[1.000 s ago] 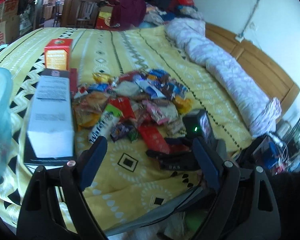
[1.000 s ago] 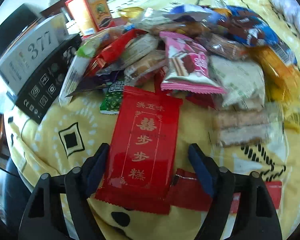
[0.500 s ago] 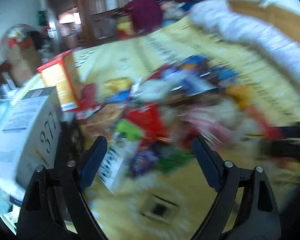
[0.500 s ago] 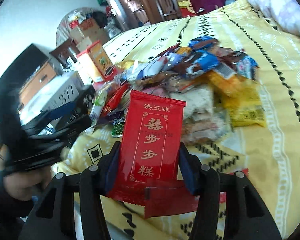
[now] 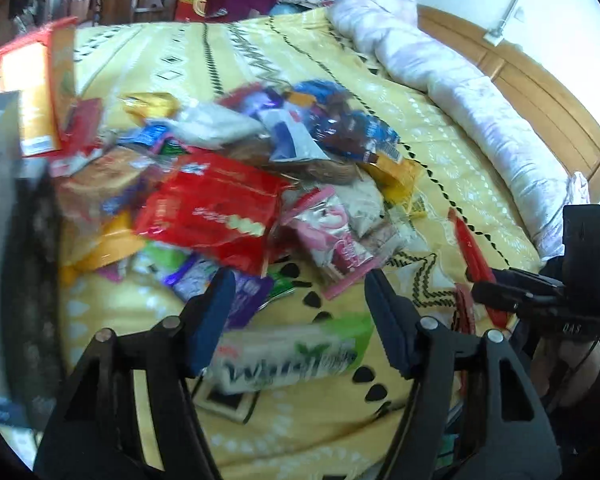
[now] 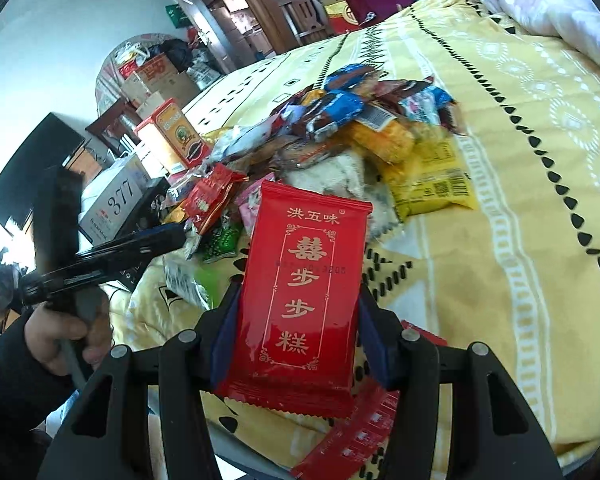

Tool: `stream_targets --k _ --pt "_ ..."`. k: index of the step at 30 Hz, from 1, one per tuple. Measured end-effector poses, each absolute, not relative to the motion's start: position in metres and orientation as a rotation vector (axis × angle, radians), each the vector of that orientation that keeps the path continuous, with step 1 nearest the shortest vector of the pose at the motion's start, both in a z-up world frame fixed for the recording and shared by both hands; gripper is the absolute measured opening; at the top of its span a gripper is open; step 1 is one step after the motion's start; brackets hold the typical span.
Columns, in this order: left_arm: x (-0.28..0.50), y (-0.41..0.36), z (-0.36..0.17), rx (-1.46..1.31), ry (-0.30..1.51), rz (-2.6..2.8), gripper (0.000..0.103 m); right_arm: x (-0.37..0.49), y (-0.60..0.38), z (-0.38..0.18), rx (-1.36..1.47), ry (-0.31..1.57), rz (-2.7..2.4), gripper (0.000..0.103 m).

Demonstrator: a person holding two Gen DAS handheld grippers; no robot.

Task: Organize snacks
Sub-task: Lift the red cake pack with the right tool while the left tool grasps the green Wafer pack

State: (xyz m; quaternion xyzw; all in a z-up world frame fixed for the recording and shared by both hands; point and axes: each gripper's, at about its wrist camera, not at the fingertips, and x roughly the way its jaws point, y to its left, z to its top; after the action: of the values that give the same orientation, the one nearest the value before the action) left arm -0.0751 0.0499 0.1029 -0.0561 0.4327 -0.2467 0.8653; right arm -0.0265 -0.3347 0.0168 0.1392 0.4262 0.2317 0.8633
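Nearest the right wrist camera, the right gripper [image 6: 296,328] is clamped on a red packet [image 6: 304,288], lifted off the bedspread [image 6: 500,200]. The left gripper [image 5: 300,320], jaws closing, straddles a green-white packet [image 5: 292,352] without gripping it. Beyond, the snack pile [image 5: 240,184] remains largely unsorted; boxes [image 5: 36,92] crowd its far-left edge.

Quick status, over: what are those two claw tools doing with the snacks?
Right gripper clamped on red gold-lettered snack packet. Left gripper jaws closing around white-and-green wrapper, not yet gripped. Nothing in the way.
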Motion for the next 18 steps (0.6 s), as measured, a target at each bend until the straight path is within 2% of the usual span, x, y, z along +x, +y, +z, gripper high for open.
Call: stream_targets --k 4,8,10,11,13,18 --pt "-0.078 0.048 0.096 -0.096 0.925 -0.481 0.068 -0.03 -0.344 0.014 0.311 0.89 0.478 0.058" --pt "-0.082 0.026 0.086 0.095 0.96 -0.626 0.069 -0.031 -0.354 0.015 0.317 0.885 0.475 0.058" --pt "-0.084 0.019 0.082 0.169 0.958 -0.66 0.077 -0.034 -0.359 0.014 0.317 0.886 0.472 0.059" --pt "-0.084 0.018 0.079 0.209 0.945 -0.647 0.086 -0.034 -0.362 0.013 0.321 0.888 0.47 0.059" --pt "-0.083 0.02 0.07 0.266 0.928 -0.581 0.089 -0.036 -0.367 0.009 0.338 0.891 0.465 0.059" --pt "-0.094 0.016 0.048 0.141 1.153 -0.693 0.088 -0.037 -0.368 0.007 0.35 0.888 0.473 0.059"
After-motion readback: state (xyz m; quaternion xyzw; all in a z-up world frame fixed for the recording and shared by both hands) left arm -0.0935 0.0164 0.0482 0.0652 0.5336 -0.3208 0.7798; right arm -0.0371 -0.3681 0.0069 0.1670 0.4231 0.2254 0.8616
